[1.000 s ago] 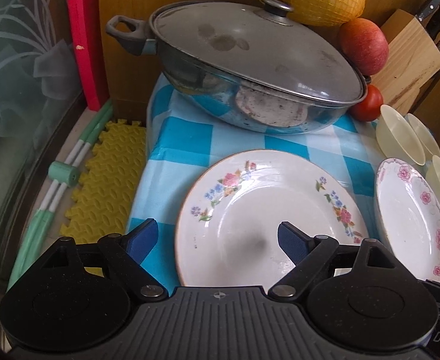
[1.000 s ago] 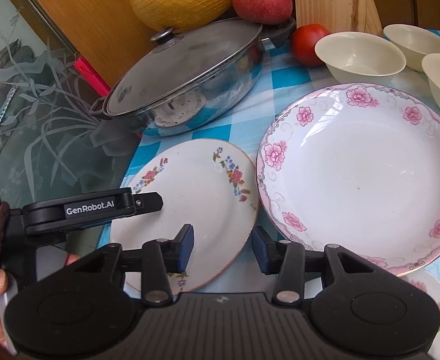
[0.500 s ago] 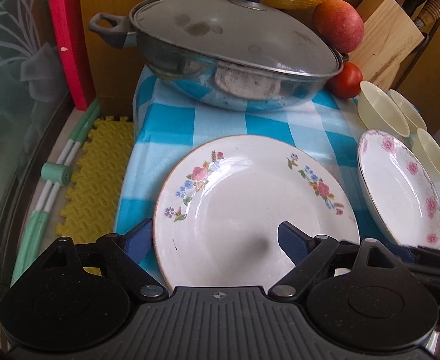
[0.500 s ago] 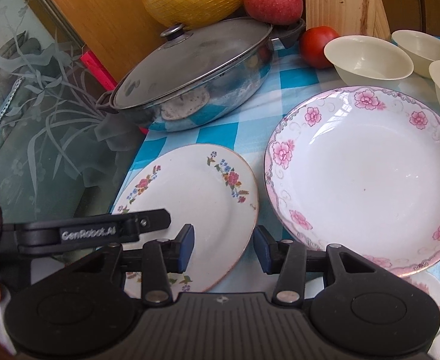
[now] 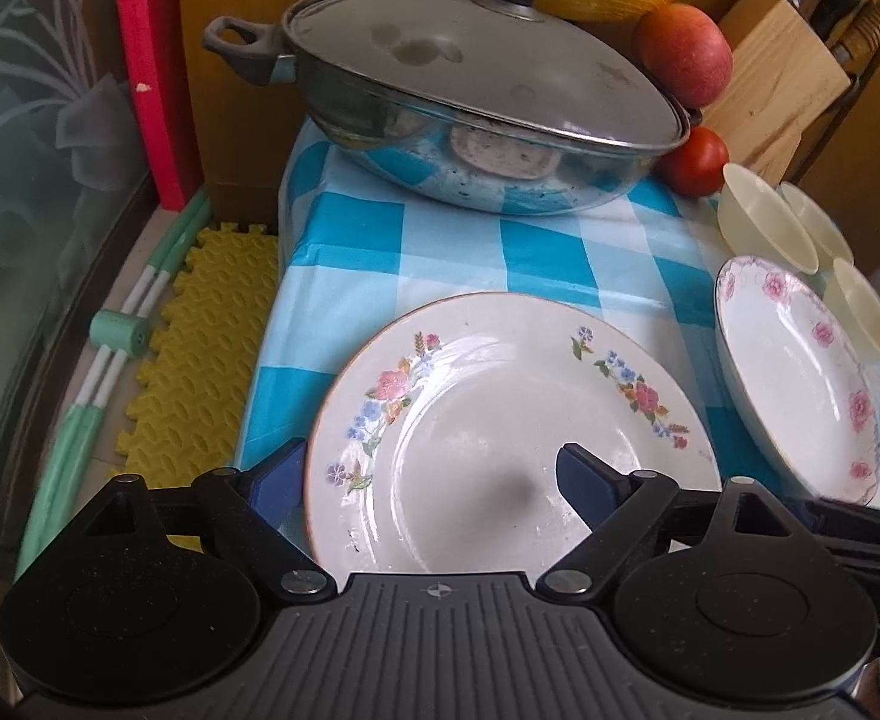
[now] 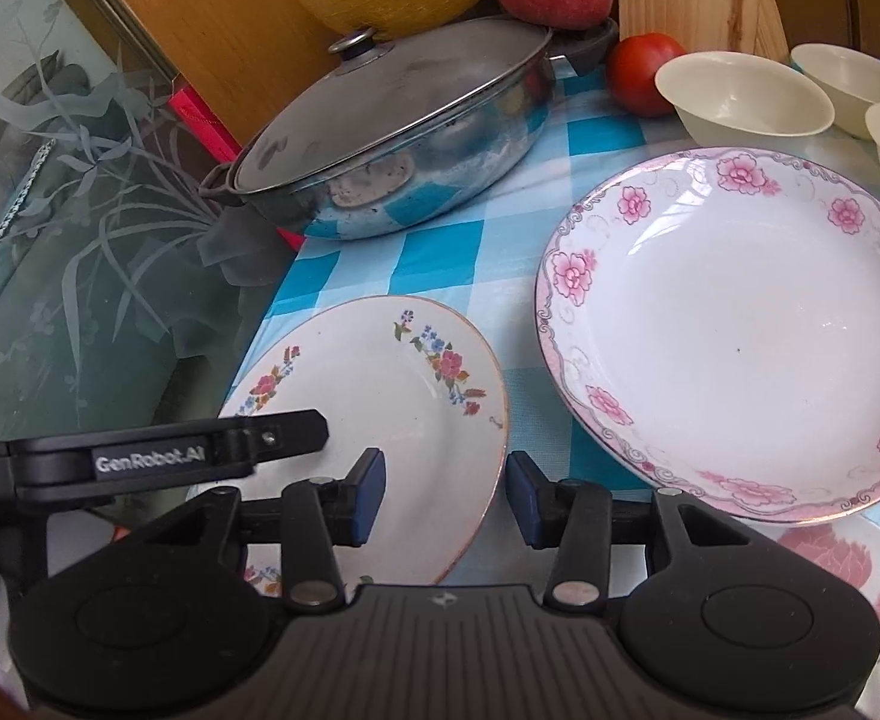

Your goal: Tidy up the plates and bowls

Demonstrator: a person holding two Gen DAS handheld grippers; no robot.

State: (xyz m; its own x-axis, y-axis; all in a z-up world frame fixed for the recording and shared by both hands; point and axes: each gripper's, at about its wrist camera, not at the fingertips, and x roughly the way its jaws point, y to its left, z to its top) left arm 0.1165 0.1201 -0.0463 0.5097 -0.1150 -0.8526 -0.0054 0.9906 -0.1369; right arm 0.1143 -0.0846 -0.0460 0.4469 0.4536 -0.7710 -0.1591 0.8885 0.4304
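L gripper point(image 5: 431, 471) jaws stood apart, straddling near-left rim of small floral plate point(image 5: 499, 438), which lay flat on checked cloth point(image 5: 380, 276) at table's left edge; not clamped. R gripper point(image 6: 444, 491) jaws also apart, over same plate's right rim. Pink-rose plate point(image 6: 733, 330) just beside it, 3 cream bowls point(image 6: 739, 99) behind. Step looked like plate pickup; next needs L jaws closing on rim. Rim contact hidden by gripper body; another plate at lower right cut off.
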